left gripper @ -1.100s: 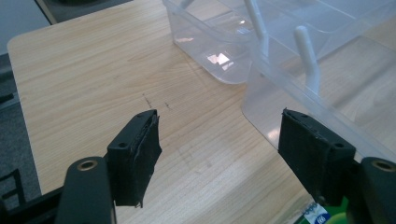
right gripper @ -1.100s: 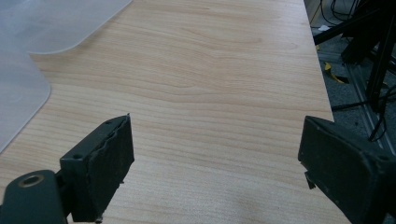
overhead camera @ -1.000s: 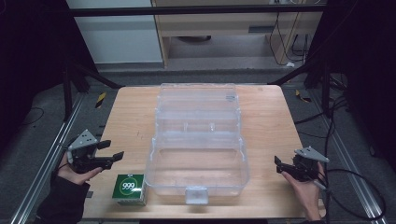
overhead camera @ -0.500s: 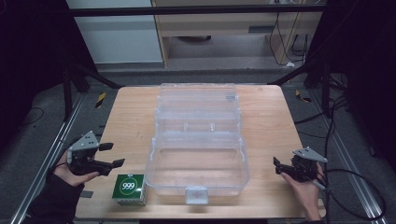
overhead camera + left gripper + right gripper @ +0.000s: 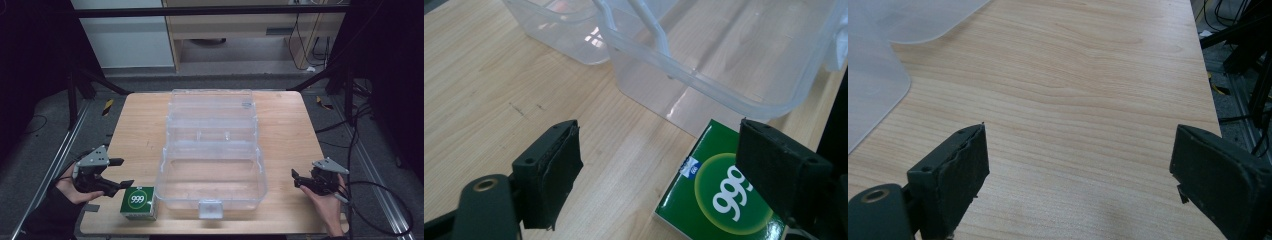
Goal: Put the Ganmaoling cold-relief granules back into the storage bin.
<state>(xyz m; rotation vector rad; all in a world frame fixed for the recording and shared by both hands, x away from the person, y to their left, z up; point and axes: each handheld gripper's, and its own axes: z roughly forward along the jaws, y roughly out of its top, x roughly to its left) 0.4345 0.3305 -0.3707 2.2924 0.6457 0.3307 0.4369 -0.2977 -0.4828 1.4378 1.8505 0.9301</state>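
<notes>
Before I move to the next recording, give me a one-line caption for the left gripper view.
Open left gripper poised over a green box beside a clear plastic container.

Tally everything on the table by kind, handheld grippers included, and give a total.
Clear plastic storage box, lid open: 1
Green box marked 999: 1
Handheld grippers, left gripper and right gripper, both with fingers open: 2
Total: 4
</notes>
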